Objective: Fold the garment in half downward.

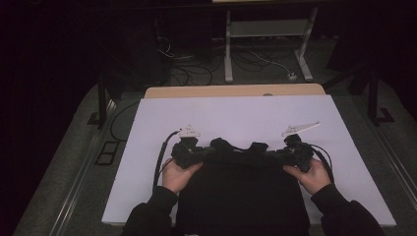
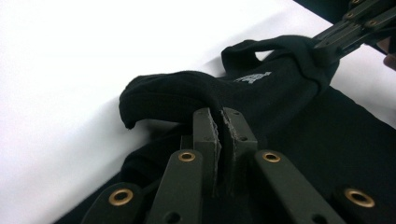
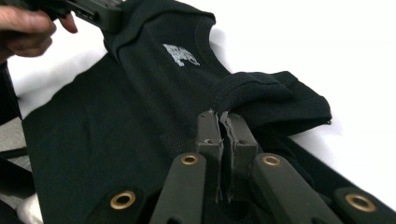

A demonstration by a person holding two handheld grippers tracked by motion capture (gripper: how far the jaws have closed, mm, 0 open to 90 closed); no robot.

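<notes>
The black T-shirt (image 1: 243,191) lies flat on the white tabletop (image 1: 236,115), collar end away from the person. The left hand-held gripper (image 2: 220,122) is clenched on one shoulder and the right hand-held gripper (image 3: 219,125) on the other. The shoulder line runs crosswise between them, so either hand is equally near its corner.

The bench (image 1: 162,92) carries a white board (image 1: 246,115); on the board, toward 6 o'clock, lies a black T-shirt (image 1: 243,196).
</notes>
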